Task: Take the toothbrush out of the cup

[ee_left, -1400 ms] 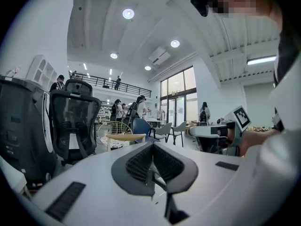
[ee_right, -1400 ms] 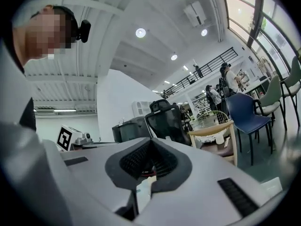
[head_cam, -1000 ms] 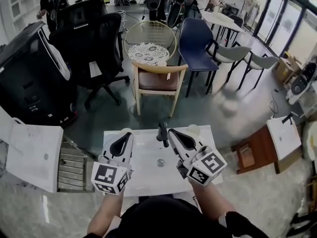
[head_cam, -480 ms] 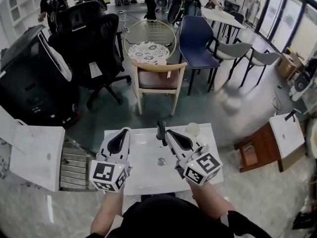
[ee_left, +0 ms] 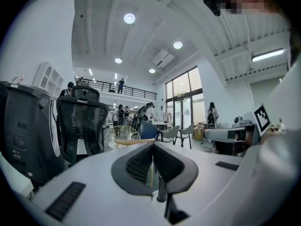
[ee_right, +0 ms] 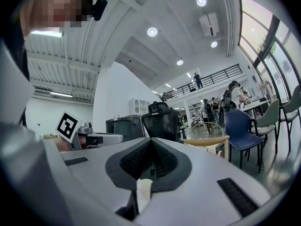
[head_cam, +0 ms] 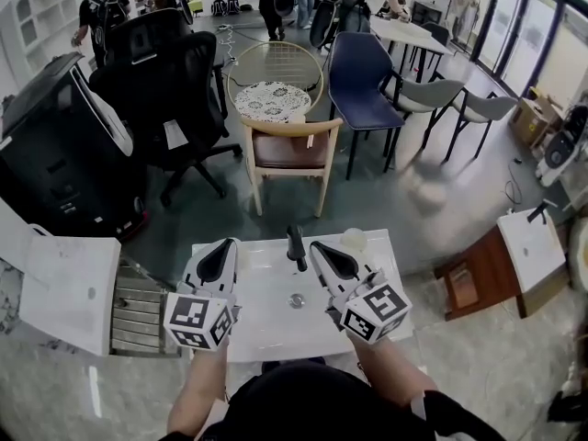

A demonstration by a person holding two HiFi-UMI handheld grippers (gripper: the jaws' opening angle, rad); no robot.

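Note:
In the head view a pale cup stands at the far right corner of a white washbasin, right of the black tap. I cannot make out a toothbrush in it. My left gripper hovers over the basin's left side. It is shut with nothing in it, its ribbed pads pressed together. Over the basin just right of the tap, my right gripper is shut and empty too, short of the cup. Both gripper views tilt upward at the room; the left gripper and right gripper show their jaws meeting.
Behind the basin stand a wooden chair, a blue chair and a black office chair. A white cabinet sits at the left and a brown stand at the right. People move at the far end of the room.
Both grippers stay shut over the basin in nearly the same places. The head view has shifted slightly, and the people at the back have moved.

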